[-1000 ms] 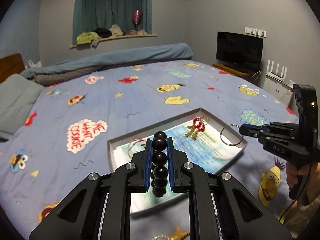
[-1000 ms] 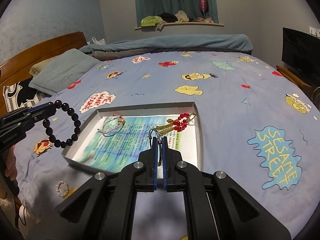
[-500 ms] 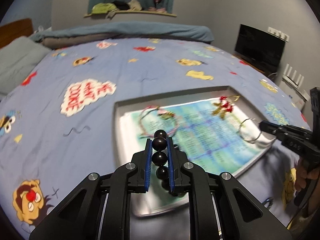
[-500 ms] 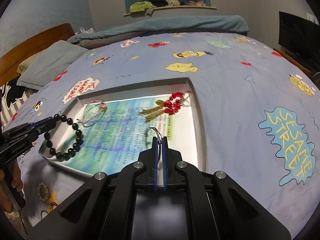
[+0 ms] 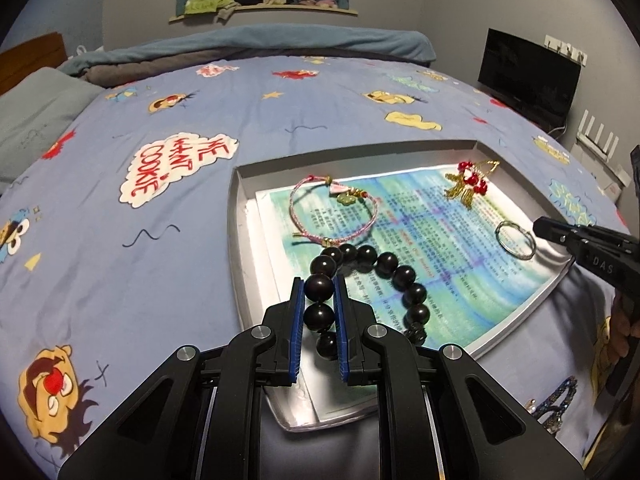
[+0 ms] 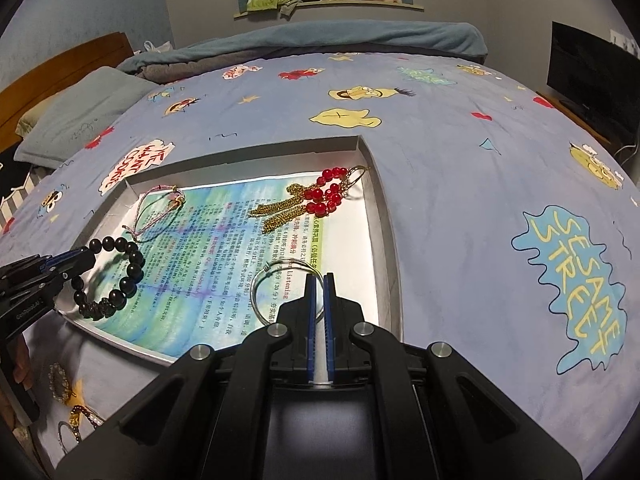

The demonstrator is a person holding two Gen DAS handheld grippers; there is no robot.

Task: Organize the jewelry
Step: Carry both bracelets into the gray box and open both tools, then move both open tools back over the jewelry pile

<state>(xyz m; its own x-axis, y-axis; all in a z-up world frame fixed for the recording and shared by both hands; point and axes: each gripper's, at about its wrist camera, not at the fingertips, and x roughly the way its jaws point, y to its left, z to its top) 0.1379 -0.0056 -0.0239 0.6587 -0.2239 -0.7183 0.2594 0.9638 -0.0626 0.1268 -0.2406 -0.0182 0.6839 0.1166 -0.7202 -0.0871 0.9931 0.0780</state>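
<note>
1. Left gripper (image 5: 319,289): its blue-lined jaws are clamped on one bead of the black bead bracelet (image 5: 384,276). The rest of the strand curves out to the right and lies on the printed sheet (image 5: 432,232) in the near left part of the tray (image 5: 236,240).
2. Right gripper (image 6: 319,280): its jaws are pressed almost together on the rim of the thin silver ring (image 6: 276,292). The ring lies low over the printed sheet near the tray's right wall; whether it touches the sheet cannot be told.
3. Tray: a shallow grey box lid resting on the blue cartoon-print bedspread (image 5: 120,260), lined with the green and blue printed sheet.
4. Pink cord bracelet (image 5: 332,216): lies flat in the far left part of the tray, just beyond the black beads.
5. Red bead and gold tassel piece (image 6: 312,202): lies in the far right part of the tray, well apart from the silver ring.
6. Loose jewelry (image 6: 64,384): several pieces lie on the bedspread outside the tray, near its front left corner; details are too small to tell.
7. A person's hand (image 5: 618,332) grips the right gripper's handle.
</note>
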